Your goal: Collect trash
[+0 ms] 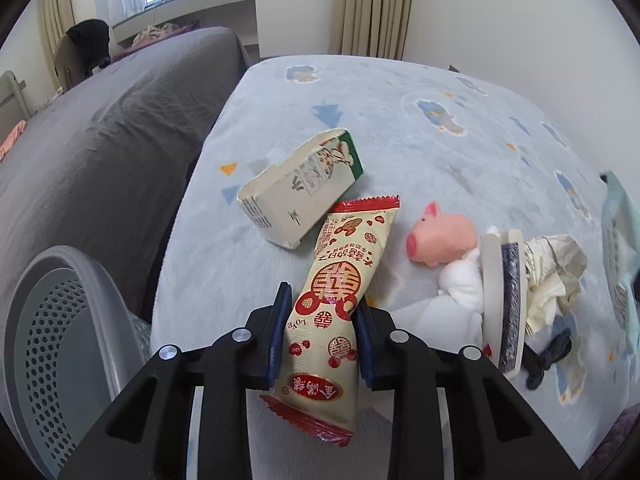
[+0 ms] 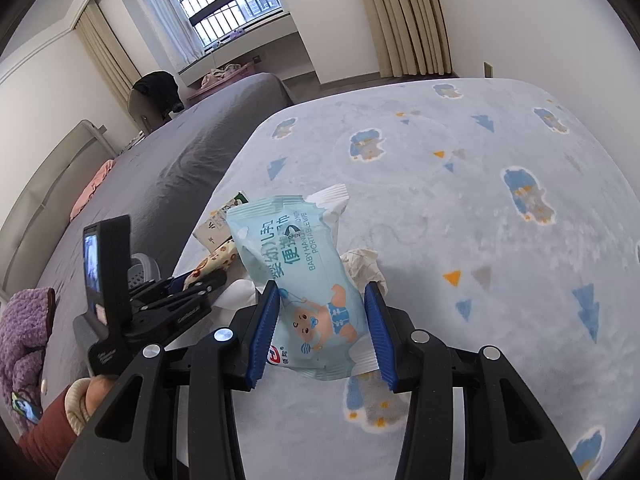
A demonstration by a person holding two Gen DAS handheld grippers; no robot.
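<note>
The collecting looks partly under way: each gripper has one piece of trash and neither piece has reached the grey perforated bin (image 1: 60,344) that stands low at the left beside the bed. The left gripper (image 1: 322,320) has its jaws closed to a narrow gap on the red-and-cream snack wrapper (image 1: 340,280), gripped across its lower half, the sealed end hanging toward the camera and the top reaching out past the fingertips. The right gripper (image 2: 322,316) has its jaws wider, pressed against both sides of the light blue baby wipes pack (image 2: 304,276), whose body stands up between the pads. Left on the patterned blanket (image 1: 400,120) are a cream carton (image 1: 296,192), crumpled paper (image 1: 552,272) and a small flat box (image 1: 504,300); the pink toy pig (image 1: 440,240) beside them is probably not trash
</note>
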